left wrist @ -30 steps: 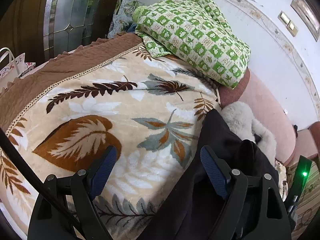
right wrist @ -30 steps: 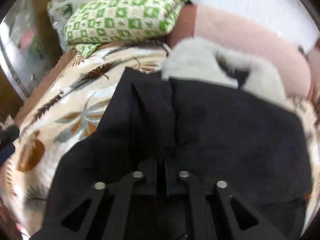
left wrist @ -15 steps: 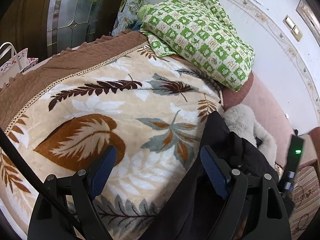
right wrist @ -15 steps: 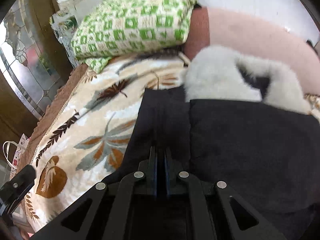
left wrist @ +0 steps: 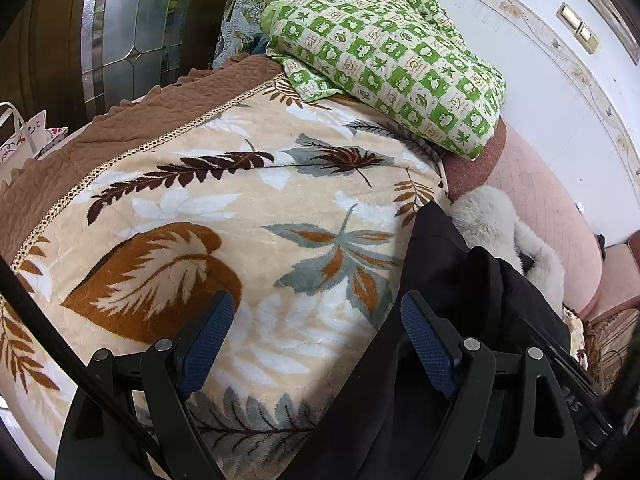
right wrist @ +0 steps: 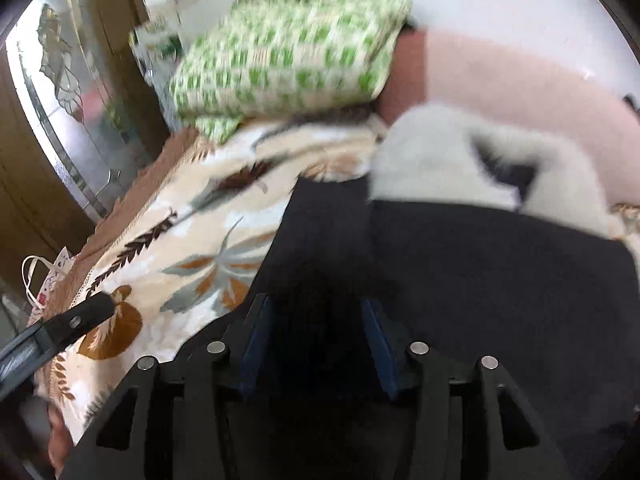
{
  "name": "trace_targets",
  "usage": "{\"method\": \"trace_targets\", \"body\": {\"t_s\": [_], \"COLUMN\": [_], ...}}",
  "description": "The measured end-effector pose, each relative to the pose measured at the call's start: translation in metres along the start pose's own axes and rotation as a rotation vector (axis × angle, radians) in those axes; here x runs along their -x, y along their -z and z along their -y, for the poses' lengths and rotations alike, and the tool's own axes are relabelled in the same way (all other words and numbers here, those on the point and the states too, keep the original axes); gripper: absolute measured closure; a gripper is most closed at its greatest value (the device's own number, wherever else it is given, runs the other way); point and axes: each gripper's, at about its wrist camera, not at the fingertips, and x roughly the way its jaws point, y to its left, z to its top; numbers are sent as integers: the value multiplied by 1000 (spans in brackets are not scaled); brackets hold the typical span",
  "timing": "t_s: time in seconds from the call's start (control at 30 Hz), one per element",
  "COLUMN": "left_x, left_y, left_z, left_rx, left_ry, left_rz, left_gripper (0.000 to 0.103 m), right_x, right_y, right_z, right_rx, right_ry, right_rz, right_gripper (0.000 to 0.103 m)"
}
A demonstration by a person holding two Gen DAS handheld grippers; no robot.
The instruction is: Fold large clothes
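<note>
A large black coat [left wrist: 460, 280] with a white fur collar [left wrist: 496, 220] lies on a leaf-patterned blanket [left wrist: 240, 208]. It fills the lower right of the right wrist view [right wrist: 480, 280], its fur collar [right wrist: 432, 160] above. My left gripper [left wrist: 316, 328] is open and empty, just above the blanket, with the coat's left edge by its right finger. My right gripper [right wrist: 316, 320] is open over the coat's folded edge, its jaws apart with dark cloth below them.
A green checked quilt [left wrist: 392, 64] is piled at the far end of the bed. A pink padded headboard [left wrist: 552, 216] runs along the right. A glass door [left wrist: 132, 32] and a paper bag [left wrist: 20, 136] stand at the left.
My right gripper was shut on the coat's edge and has opened, letting the cloth go. The left gripper stayed open and shifted only slightly.
</note>
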Motion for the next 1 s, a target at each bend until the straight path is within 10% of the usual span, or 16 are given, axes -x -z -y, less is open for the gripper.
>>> {"method": "trace_targets", "body": {"t_s": [0.13, 0.37, 0.6, 0.73, 1.0], "left_x": [-1, -4, -7, -6, -3], "left_y": [1, 2, 6, 8, 19], "left_z": [-1, 3, 11, 14, 17], "left_rx": [4, -22, -93, -121, -162], "left_ry": [-6, -25, -34, -18, -39], "left_rz": [1, 8, 2, -15, -22], "left_gripper": [18, 18, 18, 18, 18], "right_x": [-7, -73, -68, -7, 106], "right_y": [1, -1, -3, 18, 114], "right_z": [30, 33, 23, 50, 141], "right_rx": [-30, -137, -47, -100, -235], "right_ry": [159, 22, 123, 79, 215], "right_rz": [-26, -149, -150, -88, -95], "right_gripper": [94, 93, 94, 54, 48]}}
